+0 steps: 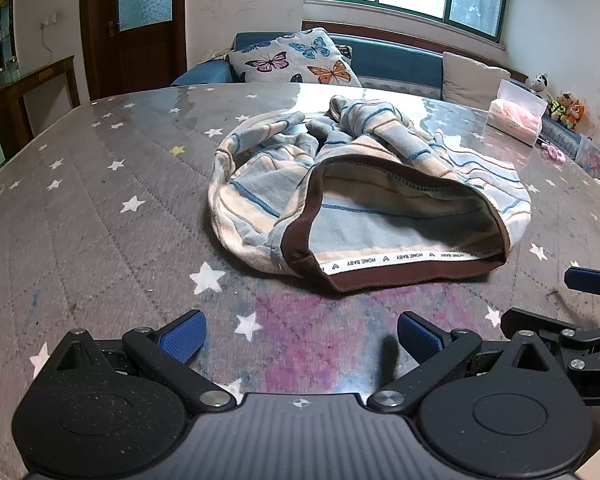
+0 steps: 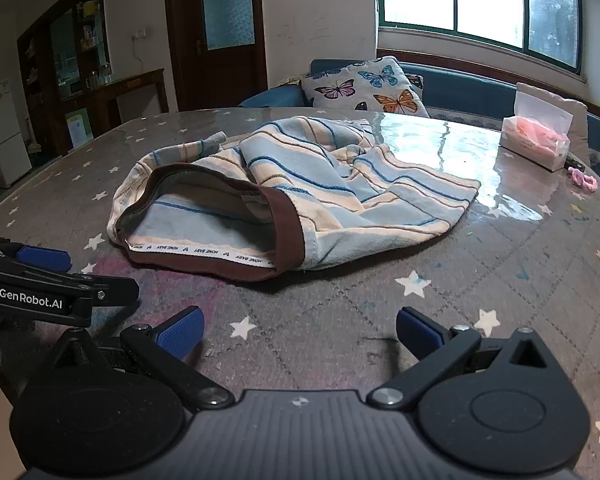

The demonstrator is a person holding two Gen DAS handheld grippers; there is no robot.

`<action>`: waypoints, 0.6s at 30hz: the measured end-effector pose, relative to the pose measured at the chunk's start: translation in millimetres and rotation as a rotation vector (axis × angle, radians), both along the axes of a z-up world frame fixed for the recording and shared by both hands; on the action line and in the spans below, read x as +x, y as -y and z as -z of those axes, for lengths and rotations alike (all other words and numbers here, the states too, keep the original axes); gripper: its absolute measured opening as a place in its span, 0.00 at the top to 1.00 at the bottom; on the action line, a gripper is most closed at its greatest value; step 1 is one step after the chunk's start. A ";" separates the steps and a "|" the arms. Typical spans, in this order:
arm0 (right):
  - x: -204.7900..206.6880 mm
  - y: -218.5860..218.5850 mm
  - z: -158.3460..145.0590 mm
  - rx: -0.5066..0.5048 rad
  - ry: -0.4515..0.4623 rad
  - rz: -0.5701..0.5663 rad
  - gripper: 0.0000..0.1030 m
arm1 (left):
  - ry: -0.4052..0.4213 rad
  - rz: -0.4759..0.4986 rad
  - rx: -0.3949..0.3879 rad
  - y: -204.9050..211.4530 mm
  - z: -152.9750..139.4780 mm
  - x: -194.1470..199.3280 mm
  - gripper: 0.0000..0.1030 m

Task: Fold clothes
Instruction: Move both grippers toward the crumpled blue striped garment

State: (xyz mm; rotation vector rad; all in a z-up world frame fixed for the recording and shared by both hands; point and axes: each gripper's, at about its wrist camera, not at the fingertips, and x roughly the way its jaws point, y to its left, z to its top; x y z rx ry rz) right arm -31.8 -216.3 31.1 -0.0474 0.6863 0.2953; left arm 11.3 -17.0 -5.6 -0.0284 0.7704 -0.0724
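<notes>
Striped pants (image 1: pixel 364 196), kid-size by the look, are sitting in a crumpled heap around the middle of the surface (image 1: pixel 100 208), brown waistband (image 1: pixel 380 280) gaping toward the near edge. So folding hasn't really started, I'd say: legs are bunched up behind and need flattening first. Left gripper (image 1: pixel 300 336) and right gripper (image 2: pixel 298 334) both hover spread wide and empty at the near edge. Tissue box (image 2: pixel 536 140) and a pink hair tie (image 2: pixel 582 180) sit by the far right corner, well clear.
</notes>
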 end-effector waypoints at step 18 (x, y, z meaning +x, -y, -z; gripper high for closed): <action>8.5 -4.2 -0.2 -0.001 -0.008 -0.014 0.00 | -0.017 0.001 0.019 1.8 1.4 12.1 0.00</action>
